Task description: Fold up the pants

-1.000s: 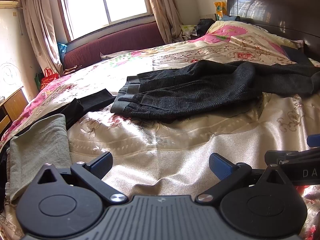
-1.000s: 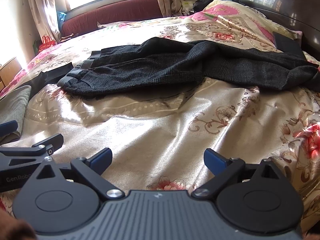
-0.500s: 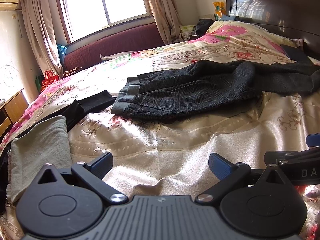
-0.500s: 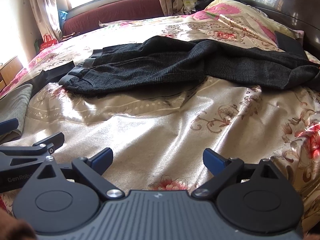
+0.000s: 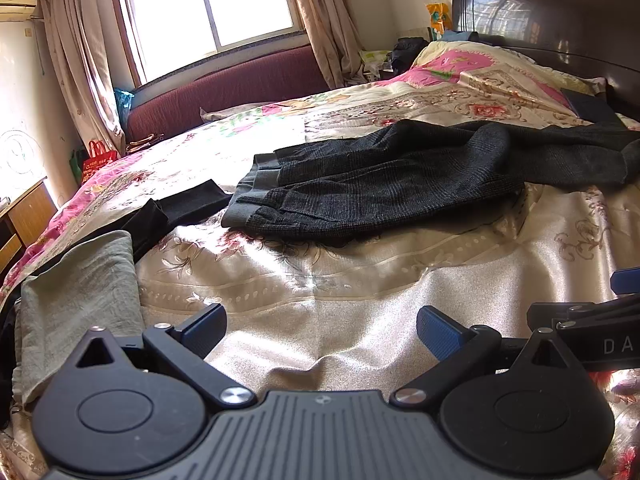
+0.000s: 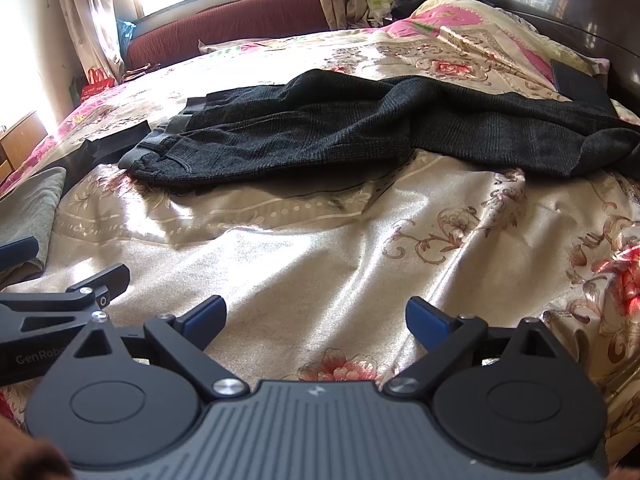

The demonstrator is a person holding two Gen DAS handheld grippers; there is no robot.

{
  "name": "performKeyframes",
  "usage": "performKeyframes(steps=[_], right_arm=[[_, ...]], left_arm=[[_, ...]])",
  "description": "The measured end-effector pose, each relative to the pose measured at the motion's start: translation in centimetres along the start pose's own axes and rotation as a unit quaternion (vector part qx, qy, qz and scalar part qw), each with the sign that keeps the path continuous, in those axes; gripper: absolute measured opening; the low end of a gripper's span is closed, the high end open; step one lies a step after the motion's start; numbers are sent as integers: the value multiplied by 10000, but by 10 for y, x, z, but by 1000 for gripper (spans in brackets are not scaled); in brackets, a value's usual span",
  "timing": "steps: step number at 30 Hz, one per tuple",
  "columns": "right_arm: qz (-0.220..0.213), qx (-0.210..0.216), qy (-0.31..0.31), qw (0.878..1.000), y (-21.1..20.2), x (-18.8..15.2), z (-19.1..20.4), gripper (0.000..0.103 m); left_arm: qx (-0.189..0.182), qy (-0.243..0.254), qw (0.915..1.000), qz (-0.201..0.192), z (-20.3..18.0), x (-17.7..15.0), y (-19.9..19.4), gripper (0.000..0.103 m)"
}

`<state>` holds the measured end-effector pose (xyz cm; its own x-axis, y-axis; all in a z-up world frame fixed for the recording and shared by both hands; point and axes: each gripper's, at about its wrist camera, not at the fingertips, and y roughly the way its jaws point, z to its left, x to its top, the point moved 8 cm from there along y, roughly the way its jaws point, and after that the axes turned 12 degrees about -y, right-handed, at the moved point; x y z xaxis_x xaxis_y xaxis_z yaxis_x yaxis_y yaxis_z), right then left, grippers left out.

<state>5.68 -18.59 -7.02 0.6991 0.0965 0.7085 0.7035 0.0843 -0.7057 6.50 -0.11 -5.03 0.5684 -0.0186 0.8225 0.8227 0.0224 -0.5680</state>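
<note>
Dark grey checked pants (image 5: pixel 400 184) lie rumpled across the middle of the floral bedspread (image 5: pixel 360 300), waistband to the left, legs running right; they also show in the right wrist view (image 6: pixel 360 128). My left gripper (image 5: pixel 320 328) is open and empty, low over the bedspread well short of the pants. My right gripper (image 6: pixel 314 318) is open and empty, beside the left one, also short of the pants. Each gripper's side shows in the other's view.
A folded grey-green cloth (image 5: pixel 76 296) and a black garment (image 5: pixel 172 212) lie at the left of the bed. A dark headboard (image 5: pixel 560 20) stands at the right, a maroon sofa (image 5: pixel 224 88) and window behind. A dark flat item (image 6: pixel 580 84) lies by the pillows.
Both views have tilted up slightly, so the pants sit a little lower in frame. Both grippers stay open and empty.
</note>
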Motion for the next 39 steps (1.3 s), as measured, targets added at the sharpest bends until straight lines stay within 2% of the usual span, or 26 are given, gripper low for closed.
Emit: performKeyframes(steps=[24,33,39], right_arm=[[20,21,2,10000,0,1,1,94],[-290,143,-66,9995,9,31,0,94],[-396,74,213,9990,27,60,-22,94]], left_arm=[[-9,13,10000,-10,0,1,3,103],[-45,100,9997,-215,4,34,23,103],[47,68,9997,-234,25,63,65,103]])
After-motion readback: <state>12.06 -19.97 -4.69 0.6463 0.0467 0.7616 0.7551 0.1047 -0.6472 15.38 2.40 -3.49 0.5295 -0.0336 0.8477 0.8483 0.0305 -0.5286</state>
